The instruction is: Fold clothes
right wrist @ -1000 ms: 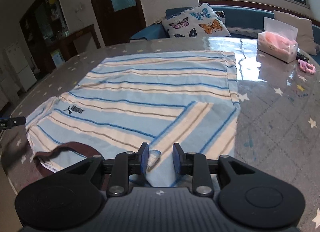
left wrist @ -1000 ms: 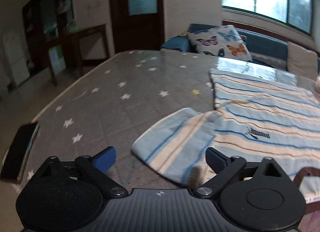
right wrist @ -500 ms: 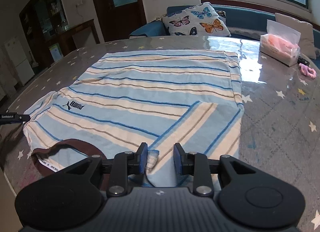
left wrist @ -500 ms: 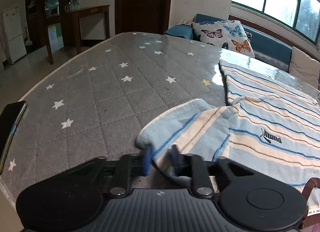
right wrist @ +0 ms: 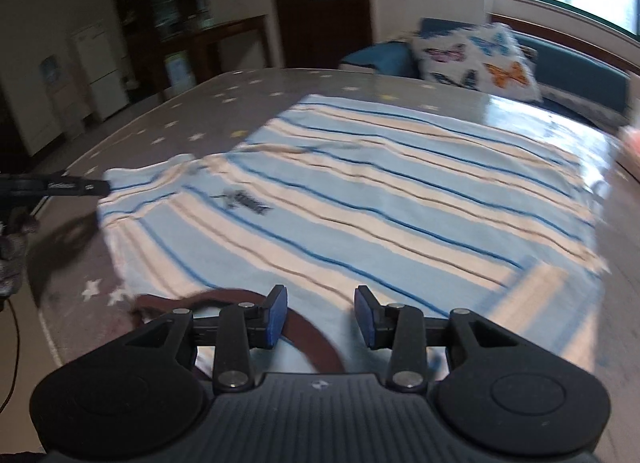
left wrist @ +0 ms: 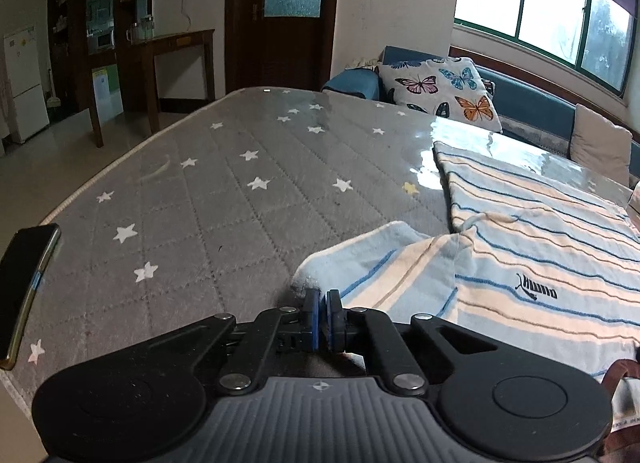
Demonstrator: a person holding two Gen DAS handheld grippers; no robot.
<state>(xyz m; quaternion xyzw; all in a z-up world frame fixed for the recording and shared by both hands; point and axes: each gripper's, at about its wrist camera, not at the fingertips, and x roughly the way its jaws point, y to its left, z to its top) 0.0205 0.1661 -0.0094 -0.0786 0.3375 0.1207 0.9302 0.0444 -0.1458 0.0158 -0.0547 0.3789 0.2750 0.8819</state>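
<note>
Left gripper [left wrist: 322,311]: jaws pinched on sleeve [left wrist: 360,263] edge of striped shirt [right wrist: 360,199] (lower centre). Right gripper [right wrist: 321,315]: jaws just widened, spread above collar [right wrist: 312,339], nothing gripped.

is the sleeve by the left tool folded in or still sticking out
Sticking out. The sleeve lies flat on the table, beyond the shirt body; the left tool is shut on its edge.

Matte black left gripper [left wrist: 322,313], ribbed grey housing, small crosshair mark at centre. Blue pads on black fingers [left wrist: 312,319], silver screws at linkage pivots, round black discs either side. Right gripper [right wrist: 321,316] same build, blue pads, silver screws. Thin dark cable at far left of right view.
</note>
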